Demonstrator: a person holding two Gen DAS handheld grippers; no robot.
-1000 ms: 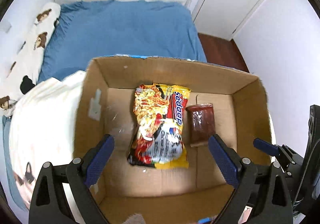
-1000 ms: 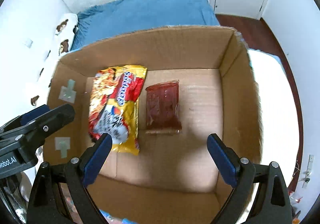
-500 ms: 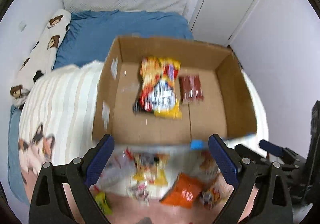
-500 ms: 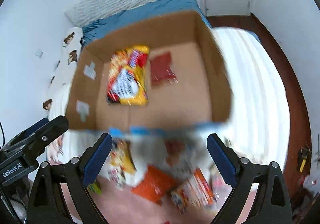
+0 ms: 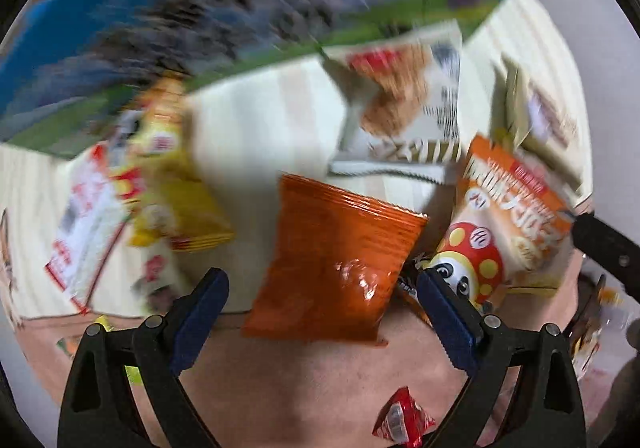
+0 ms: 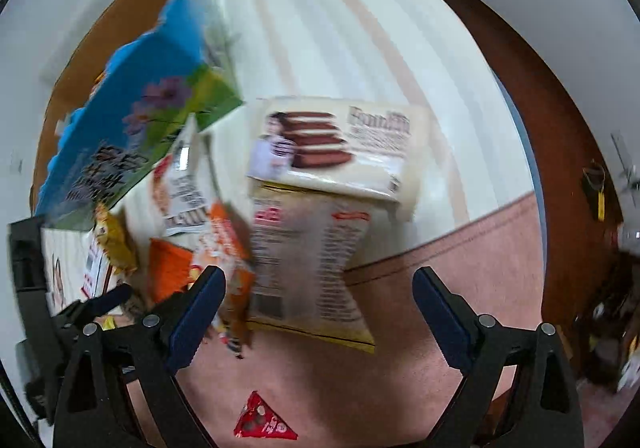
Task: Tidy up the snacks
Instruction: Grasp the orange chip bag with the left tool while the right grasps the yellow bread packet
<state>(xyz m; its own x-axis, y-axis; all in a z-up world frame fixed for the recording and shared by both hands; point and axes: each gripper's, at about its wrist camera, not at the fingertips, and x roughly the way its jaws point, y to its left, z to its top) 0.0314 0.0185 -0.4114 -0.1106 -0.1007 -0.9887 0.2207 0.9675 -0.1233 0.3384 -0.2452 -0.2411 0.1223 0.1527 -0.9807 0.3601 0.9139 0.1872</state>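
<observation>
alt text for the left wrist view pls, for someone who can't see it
The open left gripper points down at an orange snack packet lying between its blue-padded fingers, untouched. Other packets are scattered around on a cream striped blanket, with a small red triangular packet nearer the camera. The picture is motion-blurred.

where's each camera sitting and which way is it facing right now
Left wrist: rides the left gripper, looking down on the orange packet lying in line with its open jaws; both black arms show.
Right wrist: rides the right gripper, looking down on a cream biscuit pack and a label-side pack; its arms show, and the left gripper at the left edge.
Shared: the orange packet, the blue printed box side and the small red triangular packet.
</observation>
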